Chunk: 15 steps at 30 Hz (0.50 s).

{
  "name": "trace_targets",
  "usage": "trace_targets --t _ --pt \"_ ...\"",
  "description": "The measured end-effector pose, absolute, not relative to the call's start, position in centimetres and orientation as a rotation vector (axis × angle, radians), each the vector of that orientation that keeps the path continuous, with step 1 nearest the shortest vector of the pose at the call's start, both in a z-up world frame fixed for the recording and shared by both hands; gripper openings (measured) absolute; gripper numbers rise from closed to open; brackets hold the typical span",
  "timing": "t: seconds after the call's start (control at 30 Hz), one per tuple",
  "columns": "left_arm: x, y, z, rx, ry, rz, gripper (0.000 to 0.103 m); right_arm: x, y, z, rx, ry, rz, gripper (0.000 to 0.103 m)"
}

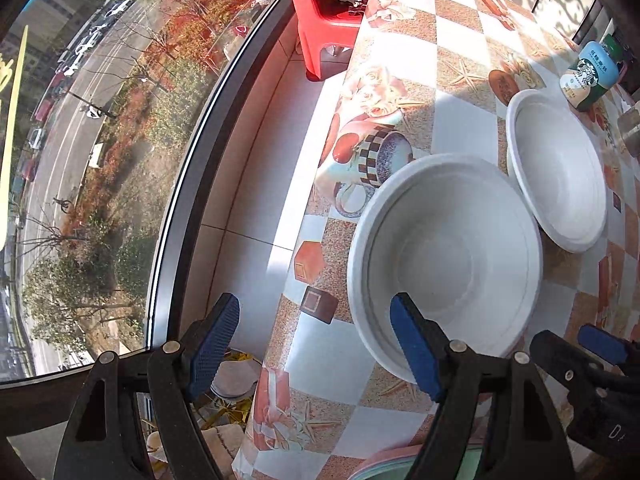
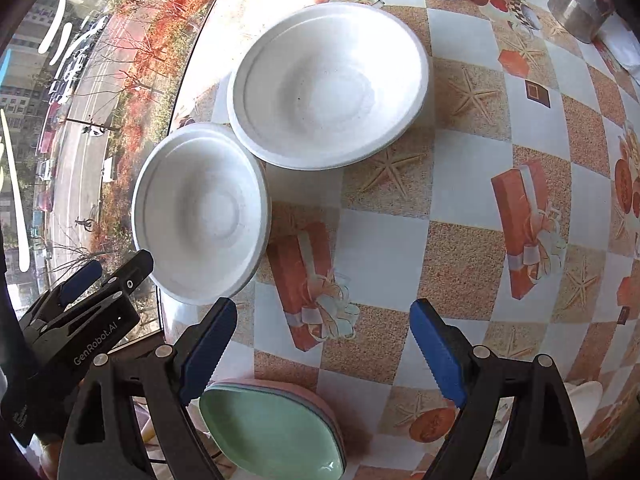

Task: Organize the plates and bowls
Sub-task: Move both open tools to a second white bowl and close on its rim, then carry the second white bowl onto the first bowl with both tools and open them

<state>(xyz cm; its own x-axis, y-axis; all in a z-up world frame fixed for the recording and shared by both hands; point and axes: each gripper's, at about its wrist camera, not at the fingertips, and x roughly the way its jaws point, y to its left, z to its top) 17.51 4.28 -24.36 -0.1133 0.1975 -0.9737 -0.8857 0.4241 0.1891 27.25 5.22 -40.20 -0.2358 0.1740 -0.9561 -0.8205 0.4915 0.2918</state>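
A curved window looks down on a street with parked cars and red-leaved trees; inside it run a pale tiled floor and a red plastic stool. The table wears a checked cloth printed with starfish and gift boxes, with a coffee bottle and a metal pot at its far side. 2 white bowls sit touching near the window edge: the near bowl and the far bowl. The left gripper hangs spread and empty, one finger over the near bowl's rim. The right gripper is spread and empty too, above bare cloth, with stacked plates just below it, a green one on top.
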Motion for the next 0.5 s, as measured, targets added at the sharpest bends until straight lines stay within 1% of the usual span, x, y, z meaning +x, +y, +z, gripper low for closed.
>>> trace_targets --t 0.27,0.3,0.33,0.37,0.4,0.43,0.47,0.5 --pt "18.2 6.3 -26.9 -0.675 1.402 1.031 0.081 27.3 8.1 -43.0 -0.555 1.573 1.015 0.089" --pt "18.2 6.5 -27.1 -0.687 1.405 1.018 0.078 27.0 8.3 -43.2 -0.562 1.573 1.019 0.089" --pt "18.1 6.6 -27.2 -0.703 1.404 1.002 0.074 26.9 8.5 -43.5 -0.563 1.575 1.023 0.087" --pt "18.3 6.6 -27.5 -0.726 1.401 0.976 0.061 26.8 8.5 -43.6 -0.56 1.583 1.03 0.077" --pt "18.2 6.5 -27.7 -0.753 1.392 0.952 0.047 26.7 8.6 -43.7 -0.557 1.598 1.032 0.072" --pt "18.2 6.4 -27.8 -0.772 1.384 0.934 0.043 26.6 8.6 -43.9 -0.55 1.617 1.033 0.061" --pt "18.3 6.1 -27.7 -0.773 1.378 0.924 0.035 26.7 8.5 -43.9 -0.535 1.622 1.039 0.056" --pt "18.4 5.8 -27.6 -0.762 1.378 0.916 0.034 26.7 8.5 -43.9 -0.52 1.627 1.059 0.052"
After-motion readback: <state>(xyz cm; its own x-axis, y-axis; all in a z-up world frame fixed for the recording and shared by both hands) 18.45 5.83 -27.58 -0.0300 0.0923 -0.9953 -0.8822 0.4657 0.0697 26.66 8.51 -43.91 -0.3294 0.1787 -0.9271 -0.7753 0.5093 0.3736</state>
